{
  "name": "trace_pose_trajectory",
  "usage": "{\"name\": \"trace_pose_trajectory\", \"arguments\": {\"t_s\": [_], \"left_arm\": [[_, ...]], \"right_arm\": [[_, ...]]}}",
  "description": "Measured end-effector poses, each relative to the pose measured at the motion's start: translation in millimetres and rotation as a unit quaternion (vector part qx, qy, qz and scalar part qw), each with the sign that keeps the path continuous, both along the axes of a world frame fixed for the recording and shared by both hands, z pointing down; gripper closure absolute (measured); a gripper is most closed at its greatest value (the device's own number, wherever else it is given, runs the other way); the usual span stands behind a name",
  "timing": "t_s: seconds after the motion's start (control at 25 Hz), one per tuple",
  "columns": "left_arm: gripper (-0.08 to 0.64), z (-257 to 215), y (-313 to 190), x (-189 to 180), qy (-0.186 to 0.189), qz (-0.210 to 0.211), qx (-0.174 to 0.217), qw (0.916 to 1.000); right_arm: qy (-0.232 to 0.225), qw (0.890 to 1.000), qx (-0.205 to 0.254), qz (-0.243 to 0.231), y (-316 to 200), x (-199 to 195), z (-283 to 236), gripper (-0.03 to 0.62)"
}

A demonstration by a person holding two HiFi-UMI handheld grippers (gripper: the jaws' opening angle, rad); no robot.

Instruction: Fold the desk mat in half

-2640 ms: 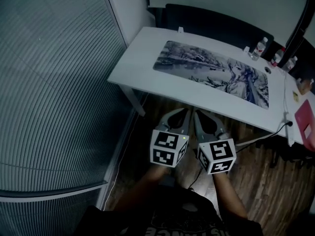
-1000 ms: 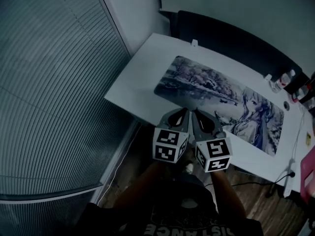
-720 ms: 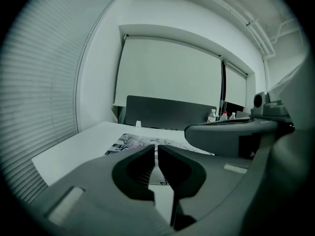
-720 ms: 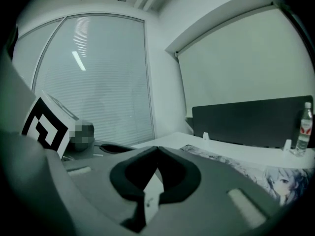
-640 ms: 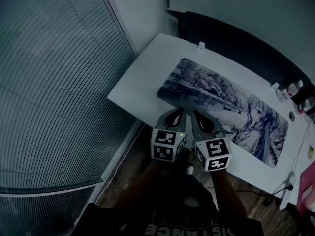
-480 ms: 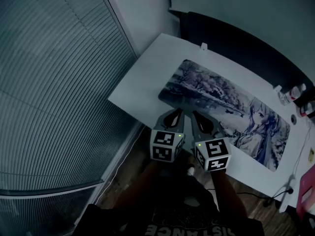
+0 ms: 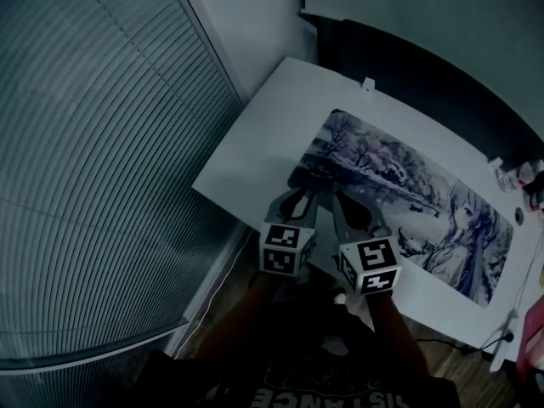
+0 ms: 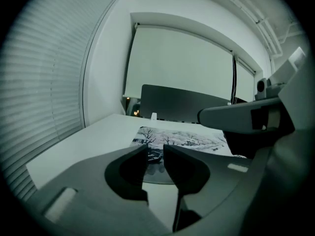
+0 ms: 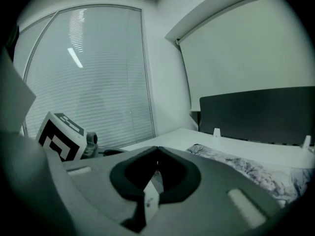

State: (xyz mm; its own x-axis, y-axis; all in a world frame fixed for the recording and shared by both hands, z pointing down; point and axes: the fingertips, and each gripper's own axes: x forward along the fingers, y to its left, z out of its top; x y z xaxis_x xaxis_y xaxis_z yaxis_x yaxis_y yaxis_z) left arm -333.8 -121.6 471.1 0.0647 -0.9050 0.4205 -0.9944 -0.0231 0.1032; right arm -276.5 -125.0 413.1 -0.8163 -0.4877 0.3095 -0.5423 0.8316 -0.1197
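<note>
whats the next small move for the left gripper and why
Probably ease the left gripper forward and down onto the nearest corner of the desk mat: its jaws have just been opening, nothing is between them yet, and the mat lies flat just ahead.

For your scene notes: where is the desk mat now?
Head view, right of centre: the desk mat lies flat on the white desk, one corner just ahead of the left gripper.

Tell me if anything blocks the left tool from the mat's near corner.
Nothing visible does. The left tool, whose jaws have just been opening with nothing between them, faces the mat with only desk surface in between.
</note>
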Motion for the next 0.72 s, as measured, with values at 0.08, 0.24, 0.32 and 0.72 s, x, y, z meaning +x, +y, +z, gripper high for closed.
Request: {"name": "trace_pose_trajectory", "arguments": {"t_s": [0.08,0.24,0.32,0.72], "left_arm": [[0.471,7,-5,-14,-0.005,0.004,-0.01,0.9999],[0.434,32,-14,-39,-0.015,0.01,-0.047,0.9987],[0.427,44,-19,-49,-0.019,0.016,-0.065,0.9976],[0.402,83,-42,-67,-0.034,0.061,-0.146,0.9868]], "right_arm": [[0.004,1.0,-0.003,0.002,-4,-13,4,0.591],[0.017,1.0,-0.006,0.006,-11,-33,14,0.591],[0.021,1.0,-0.009,0.008,-14,-41,19,0.591],[0.034,0.998,-0.038,0.039,-36,-55,36,0.591]]}}
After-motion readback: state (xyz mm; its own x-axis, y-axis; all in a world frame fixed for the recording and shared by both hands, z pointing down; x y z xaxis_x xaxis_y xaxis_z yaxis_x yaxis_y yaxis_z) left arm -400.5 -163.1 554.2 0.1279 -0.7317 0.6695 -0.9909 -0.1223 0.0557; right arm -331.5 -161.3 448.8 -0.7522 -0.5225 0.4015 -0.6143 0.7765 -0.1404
